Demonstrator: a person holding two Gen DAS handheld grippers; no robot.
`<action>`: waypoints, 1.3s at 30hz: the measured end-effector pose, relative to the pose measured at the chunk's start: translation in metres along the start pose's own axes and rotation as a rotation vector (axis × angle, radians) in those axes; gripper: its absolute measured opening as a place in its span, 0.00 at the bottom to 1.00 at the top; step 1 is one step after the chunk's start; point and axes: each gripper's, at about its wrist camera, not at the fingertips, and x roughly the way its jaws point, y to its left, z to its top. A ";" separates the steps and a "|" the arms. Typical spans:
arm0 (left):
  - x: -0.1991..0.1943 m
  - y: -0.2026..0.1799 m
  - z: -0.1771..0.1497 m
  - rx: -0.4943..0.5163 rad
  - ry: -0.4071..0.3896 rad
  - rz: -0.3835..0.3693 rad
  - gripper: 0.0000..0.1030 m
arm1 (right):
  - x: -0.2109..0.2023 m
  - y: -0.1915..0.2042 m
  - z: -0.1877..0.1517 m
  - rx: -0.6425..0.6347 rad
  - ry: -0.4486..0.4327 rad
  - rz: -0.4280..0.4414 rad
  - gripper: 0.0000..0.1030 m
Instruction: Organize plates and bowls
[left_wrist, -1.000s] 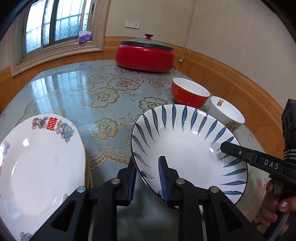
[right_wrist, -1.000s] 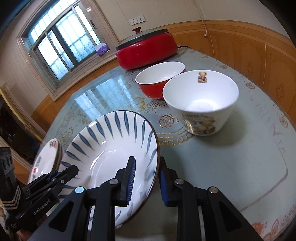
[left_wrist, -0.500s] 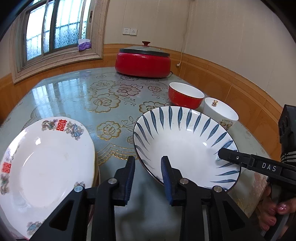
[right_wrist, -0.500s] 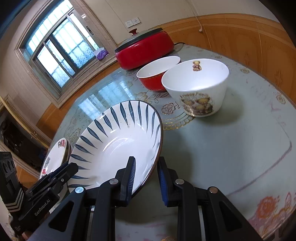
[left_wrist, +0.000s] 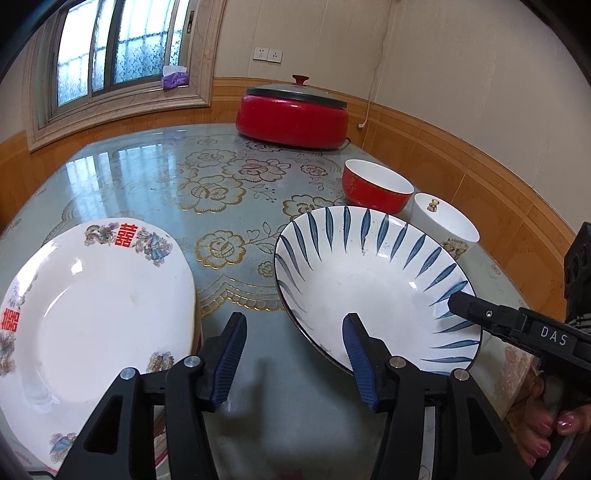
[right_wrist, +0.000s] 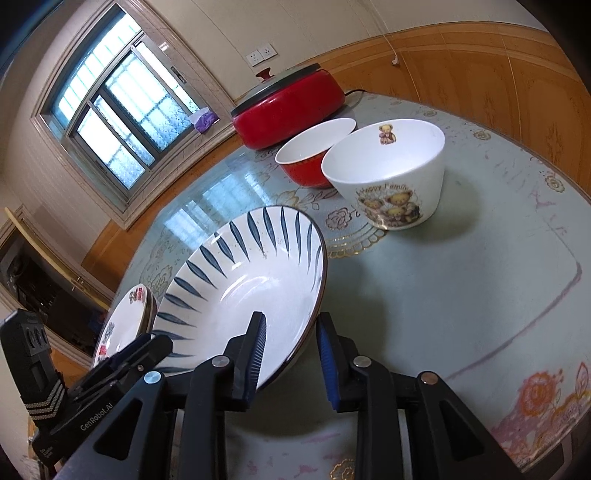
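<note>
A white bowl with blue leaf stripes sits on the table, also in the right wrist view. My left gripper is open, drawn back from its near rim; it also shows in the right wrist view. My right gripper has its jaws around the bowl's right rim, with a gap showing on the outer side; it also shows in the left wrist view. A white plate with red characters lies left. A red bowl and a white bear bowl stand behind.
A red lidded electric pot stands at the back of the flowered glass table. A wood-panelled wall runs close along the right. The table's near right edge is by my right gripper.
My left gripper has let go of the striped bowl's rim, opened wide and pulled back. My right gripper's jaws have parted a little around the right rim.
</note>
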 end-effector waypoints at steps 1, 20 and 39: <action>0.000 -0.001 0.000 0.012 -0.004 0.014 0.53 | 0.002 -0.001 0.002 0.000 0.003 0.000 0.30; -0.005 0.010 0.065 0.100 0.237 -0.106 0.68 | 0.028 -0.005 0.056 0.175 0.221 -0.176 0.30; -0.020 -0.023 0.136 -0.111 0.203 0.063 0.73 | -0.040 -0.043 0.150 0.186 0.192 -0.201 0.30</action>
